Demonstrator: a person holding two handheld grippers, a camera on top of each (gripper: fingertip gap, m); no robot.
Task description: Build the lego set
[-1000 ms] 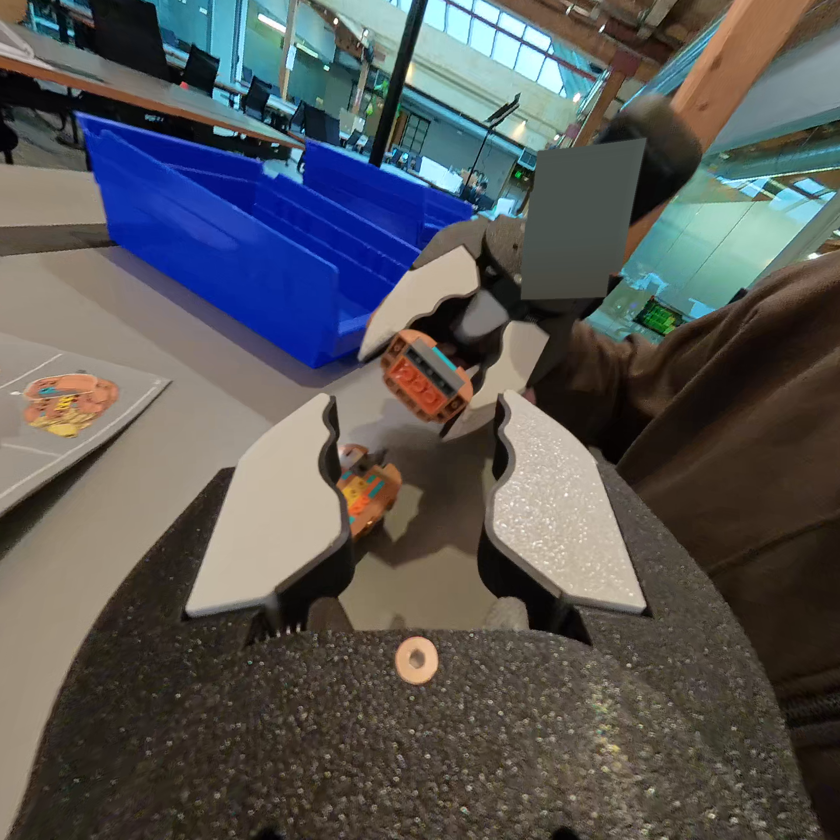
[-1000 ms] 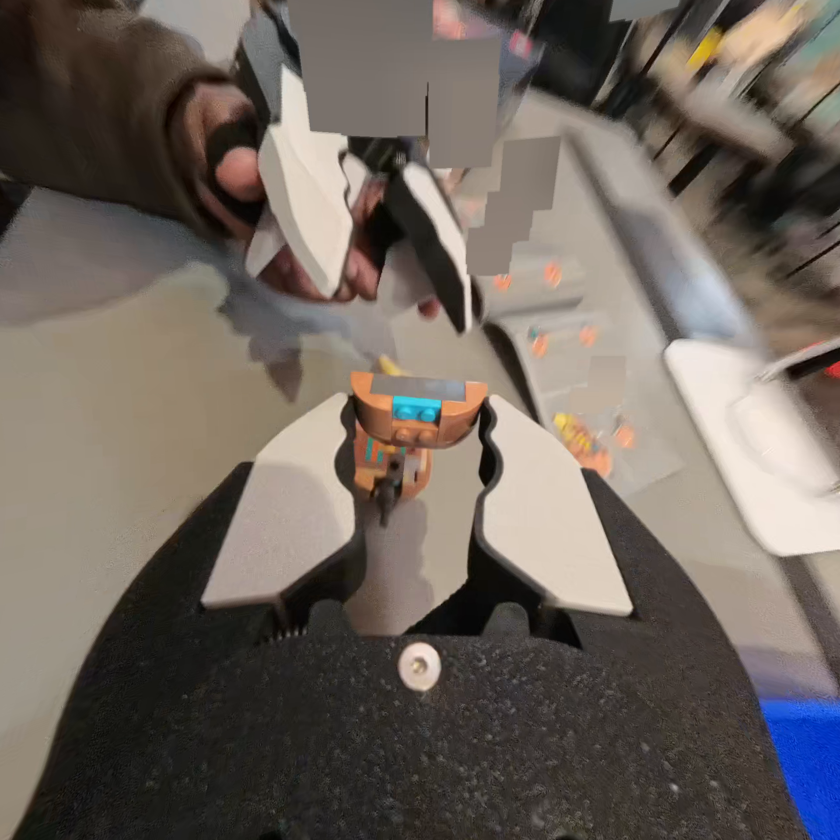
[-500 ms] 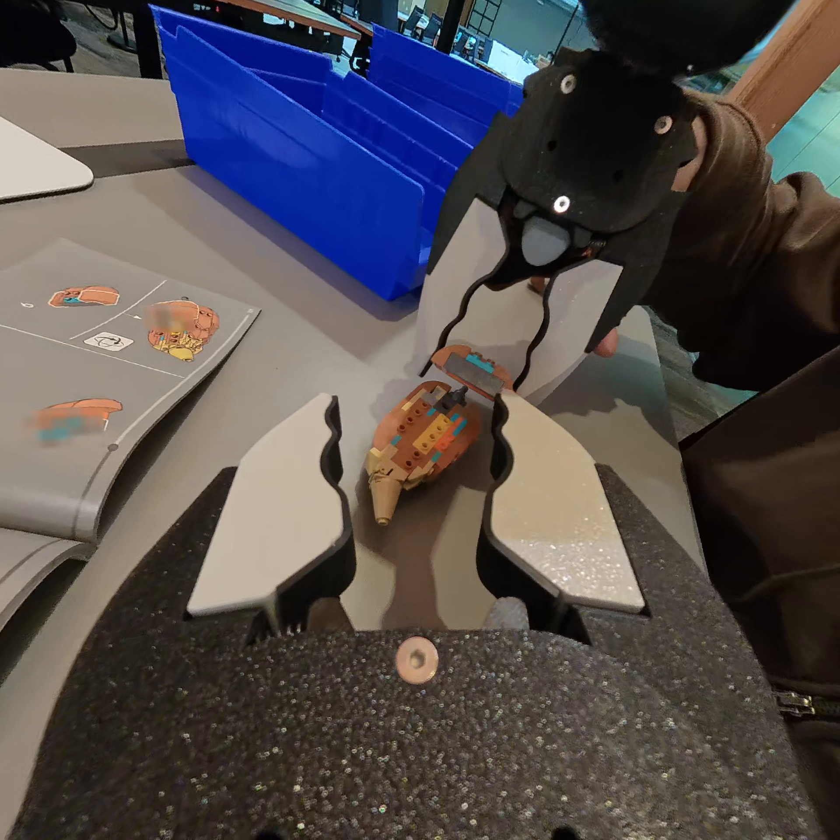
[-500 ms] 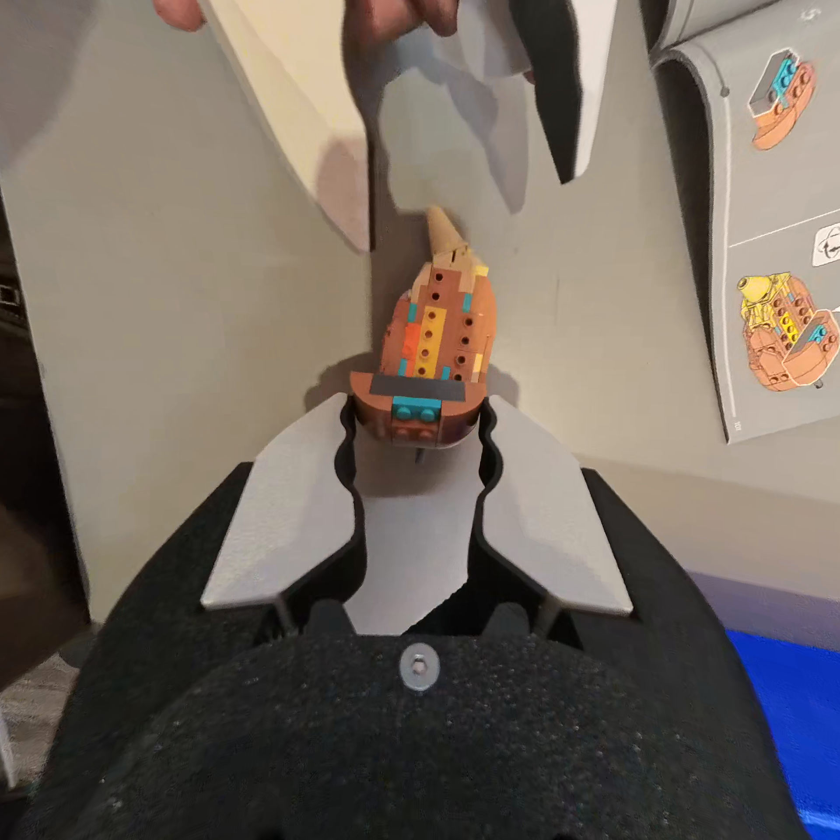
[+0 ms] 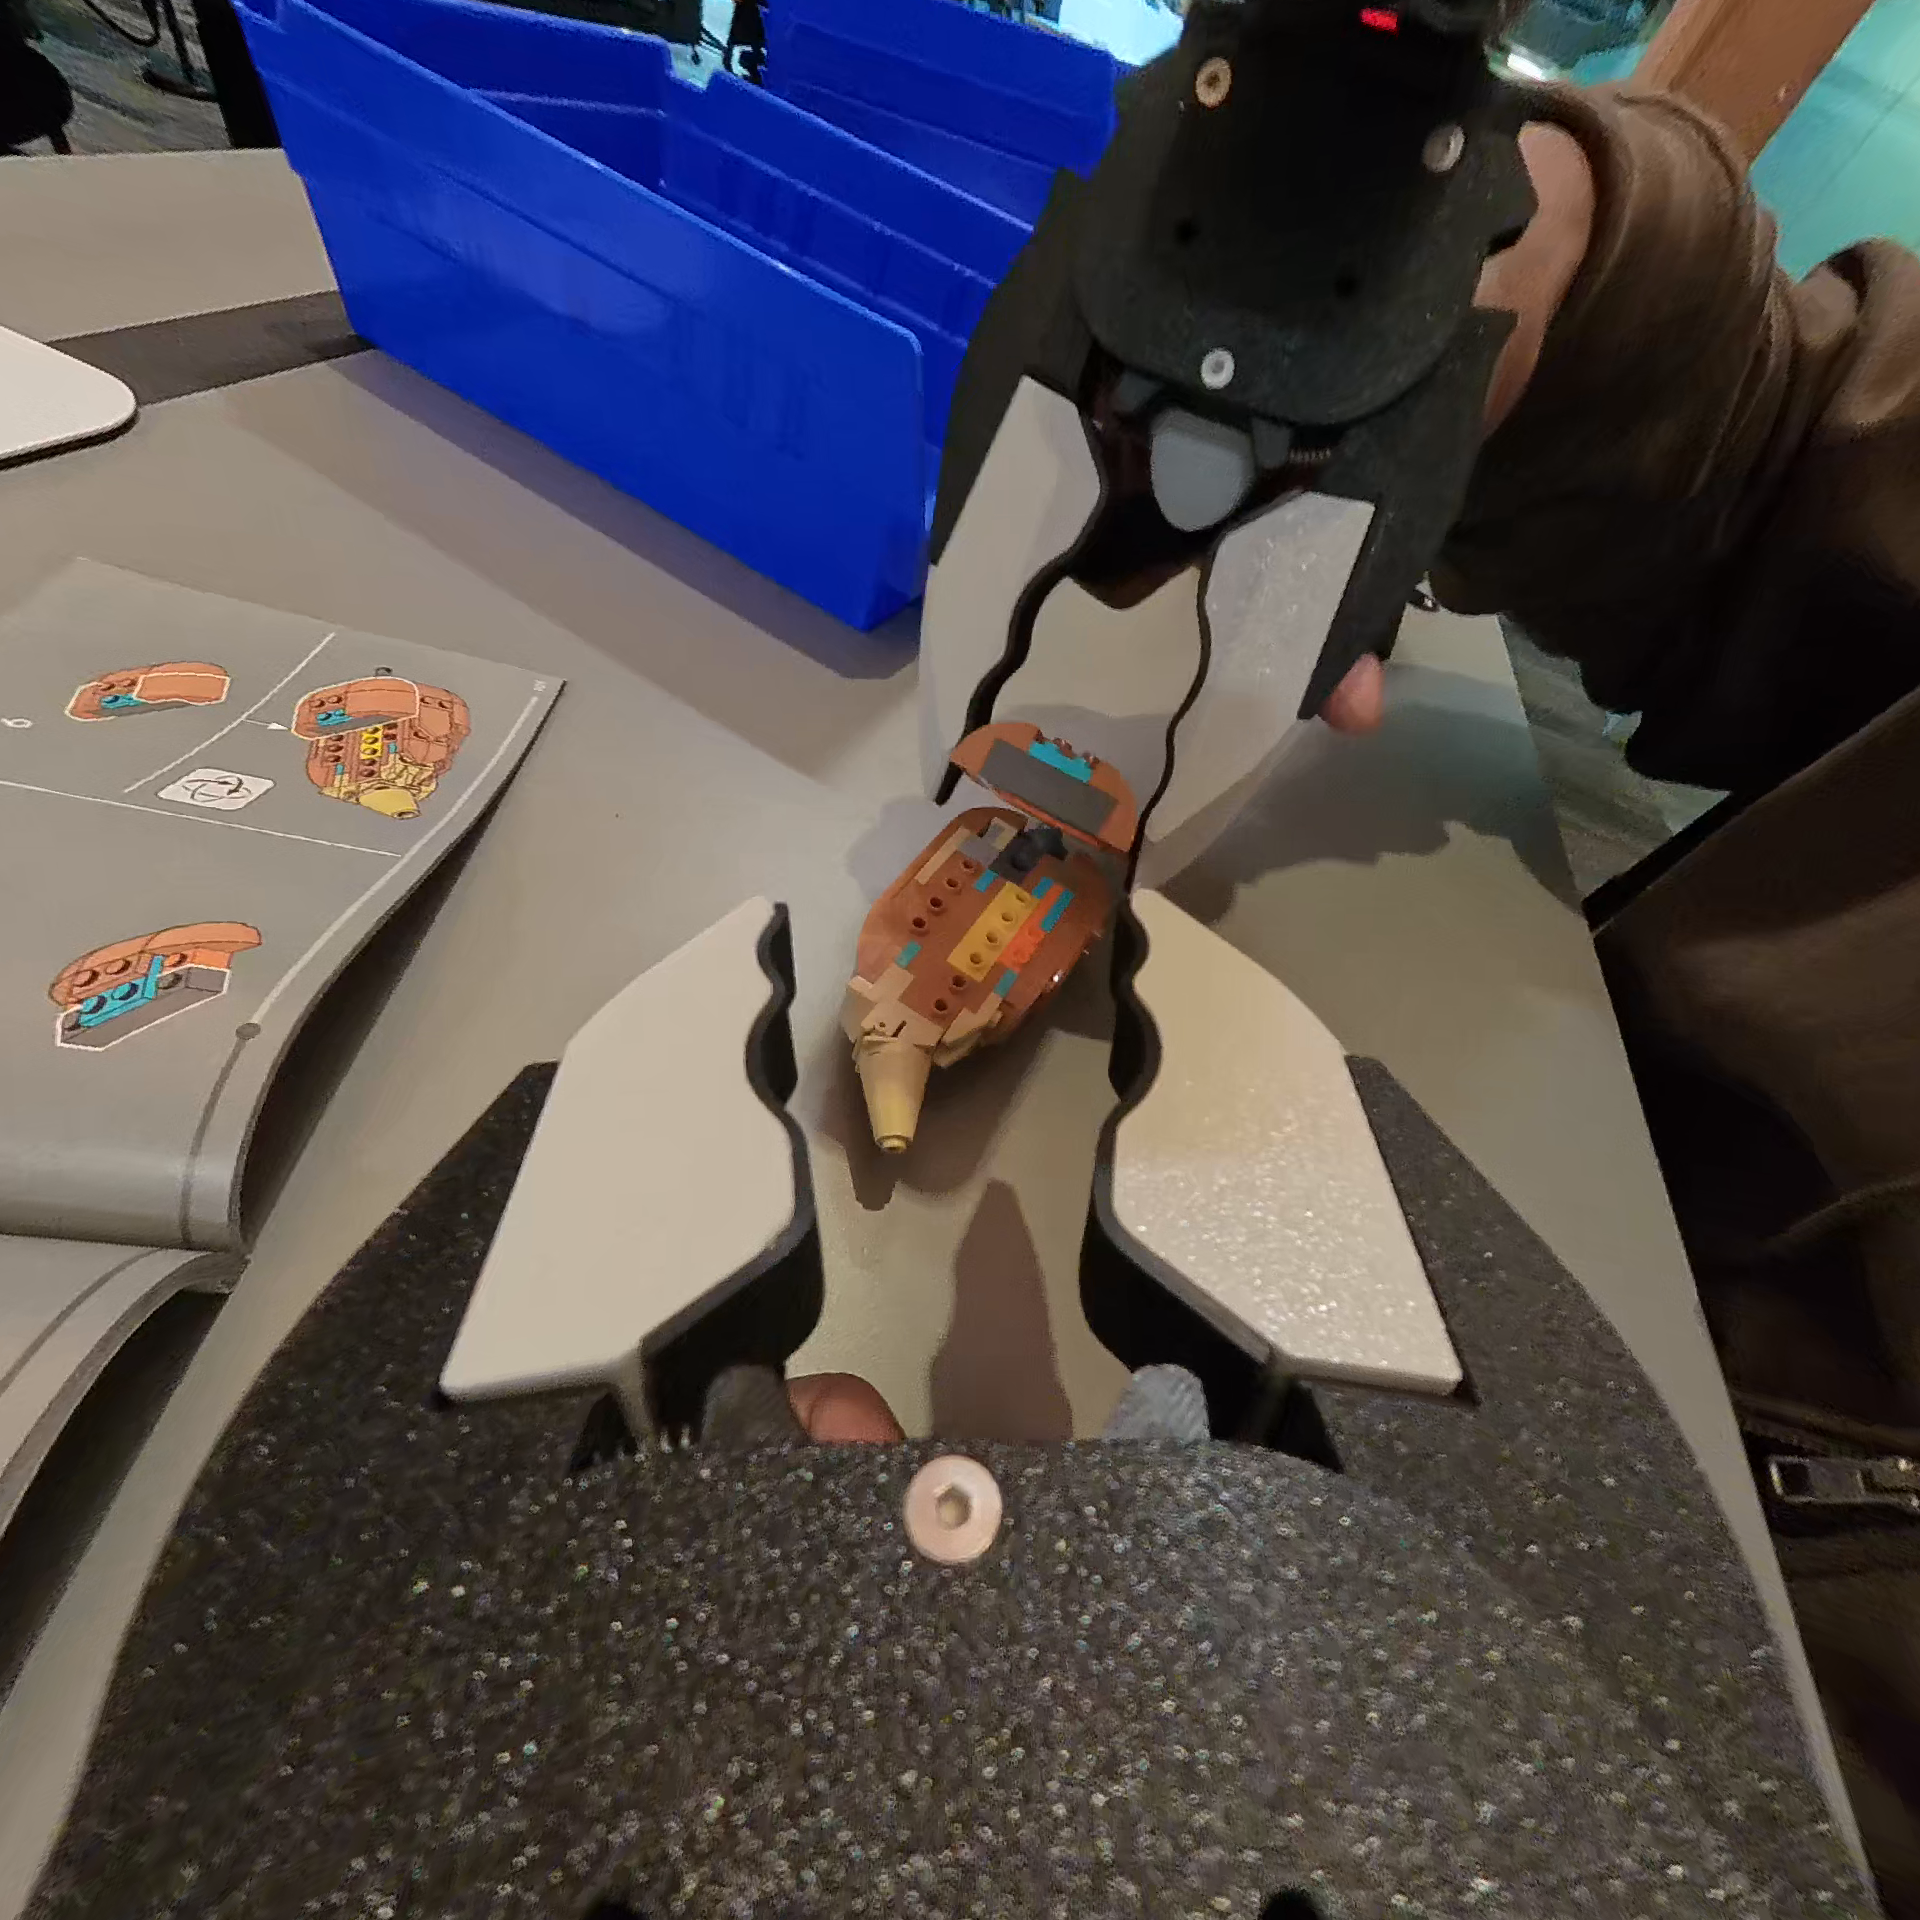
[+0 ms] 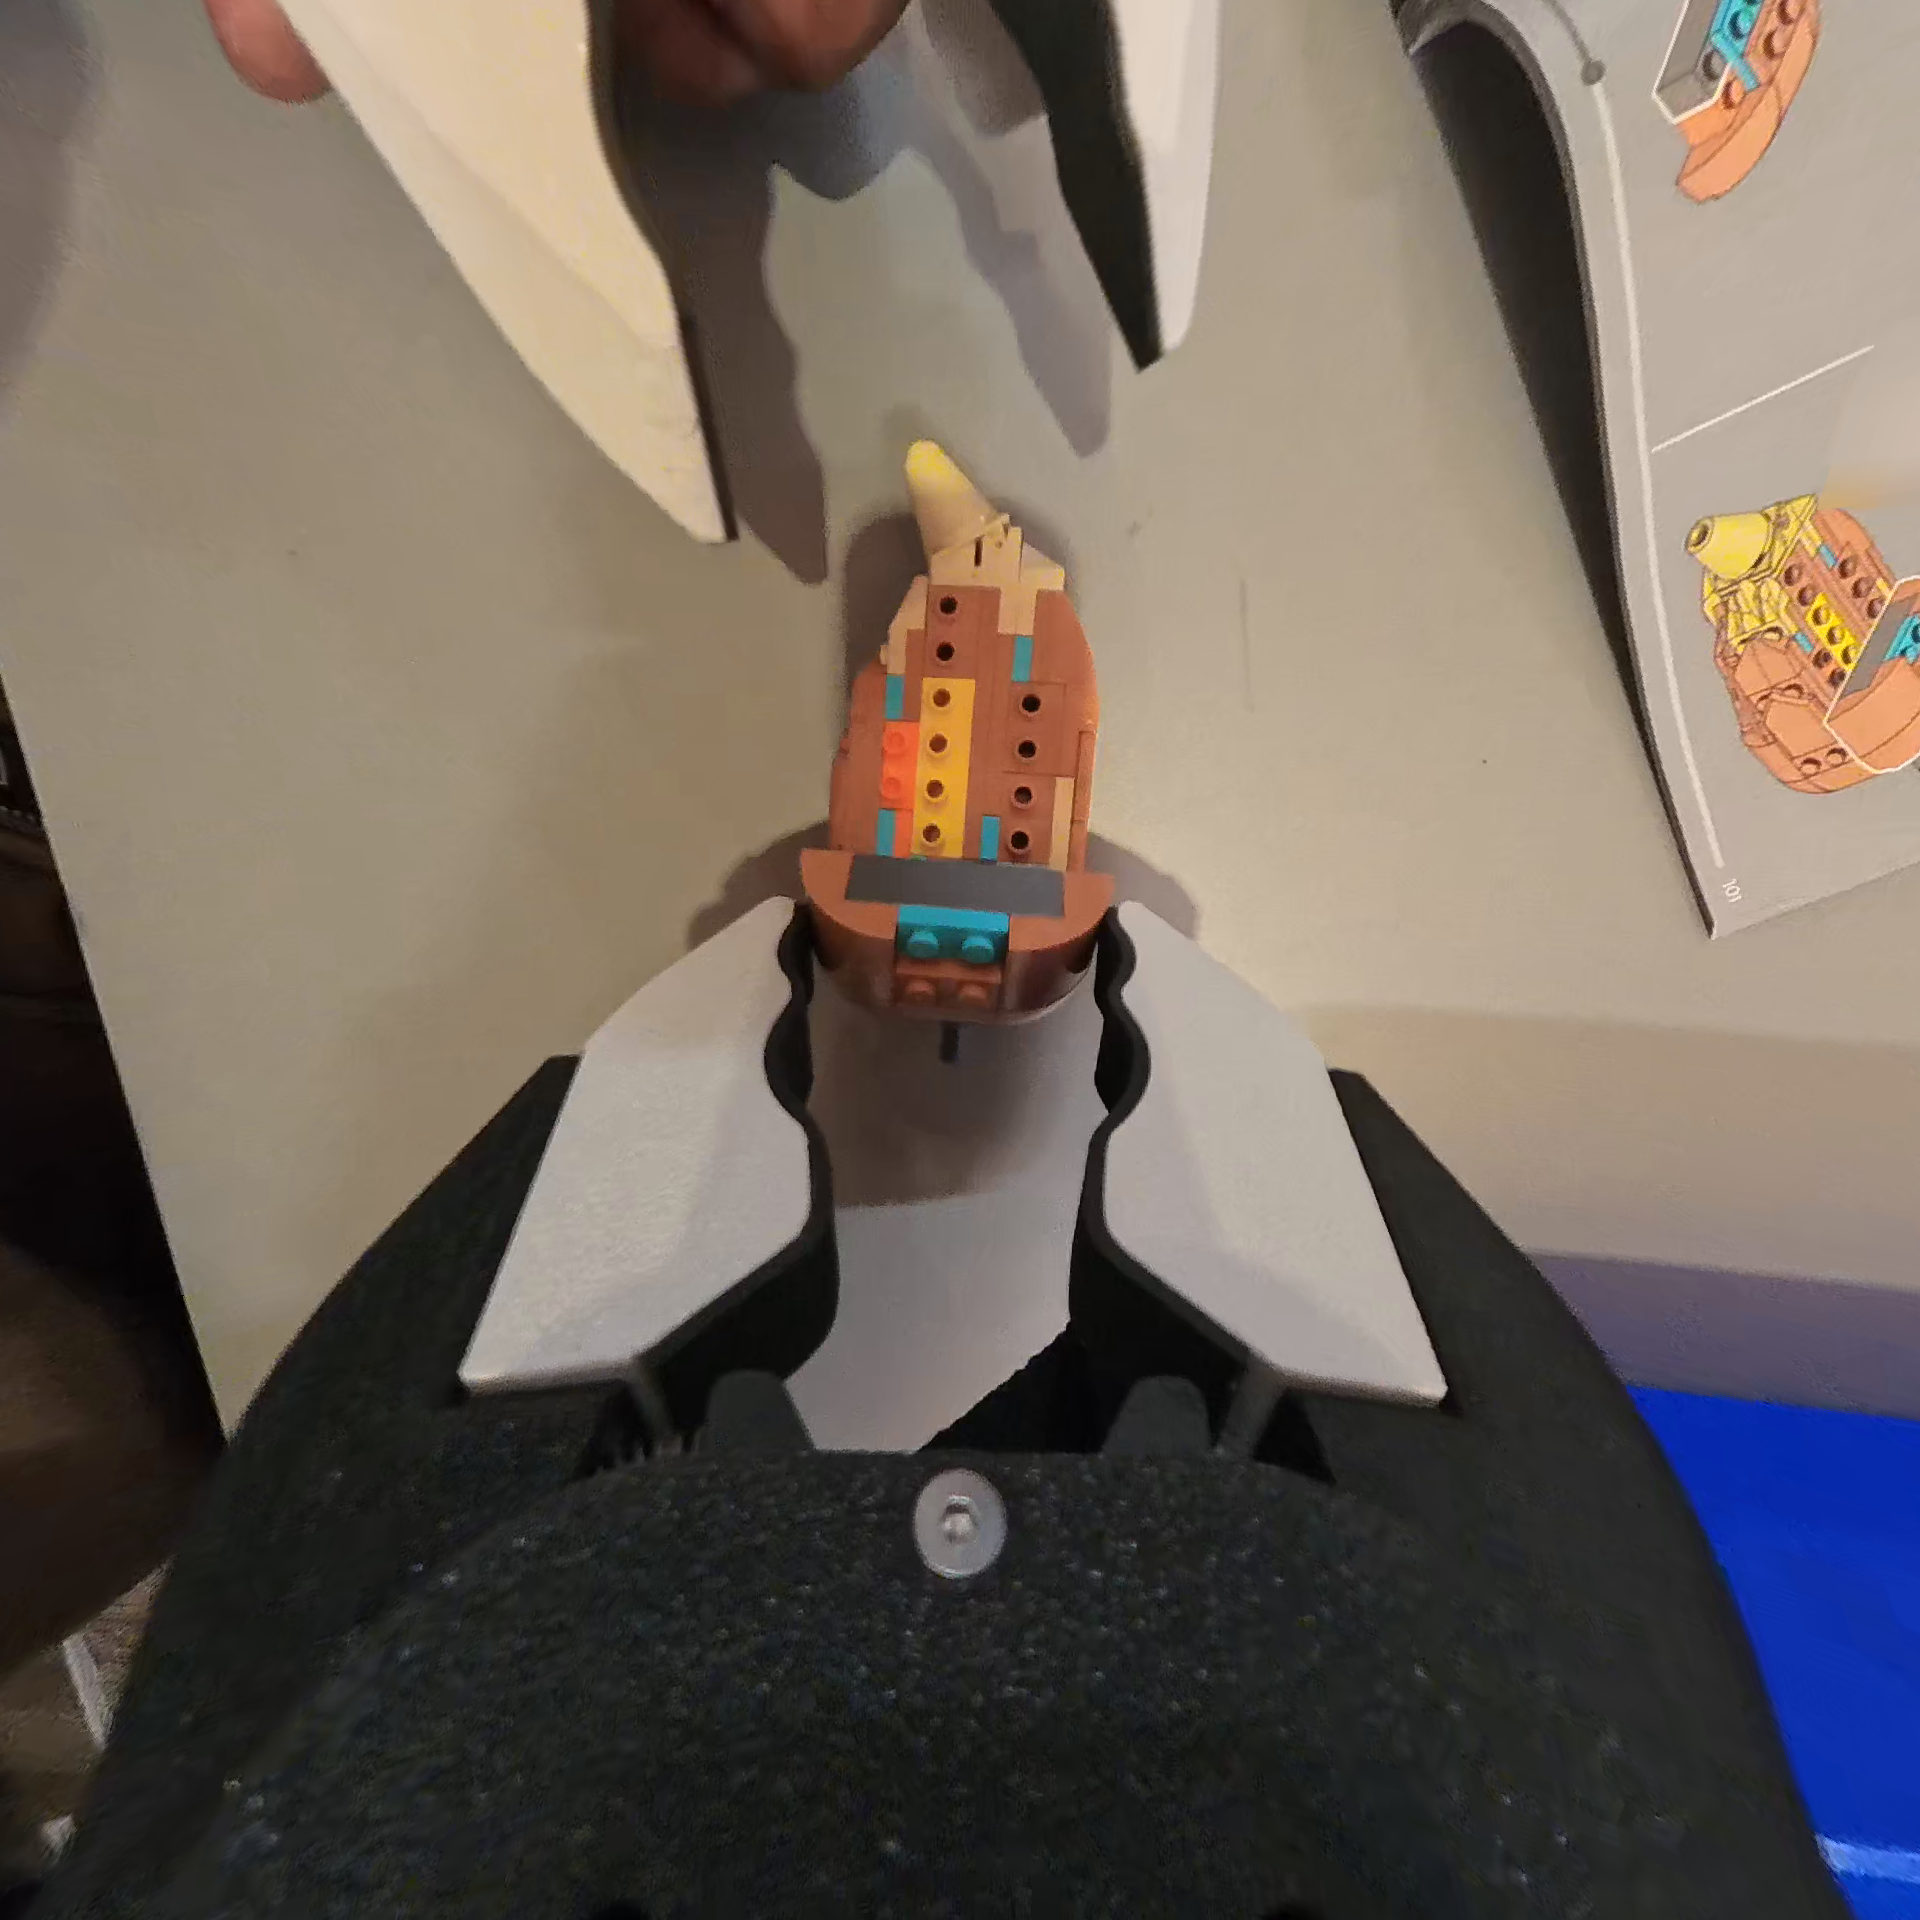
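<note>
The right tool (image 6: 951,925) is clamped on a curved brown lego piece (image 6: 956,940) with a grey strip and a teal stud plate, holding it at the blunt rear end of the brown lego hull (image 6: 971,727) that lies on the grey table (image 6: 364,623); whether the piece touches the hull or hangs just above it cannot be told, since the piece covers the joint in the right wrist view and the left wrist view shows only a thin dark gap there. A small black part under the piece is mostly hidden. The hull's tan cone points at the left tool (image 5: 951,930), whose fingers stand spread on either side of the hull with nothing between them gripped. In the right wrist view the left tool is cut off by the top edge and blurred. An open instruction booklet (image 5: 208,831) lies left of the hull, its near pages cut off. 1 blue bin (image 5: 644,281) stands behind, its inside hidden
</note>
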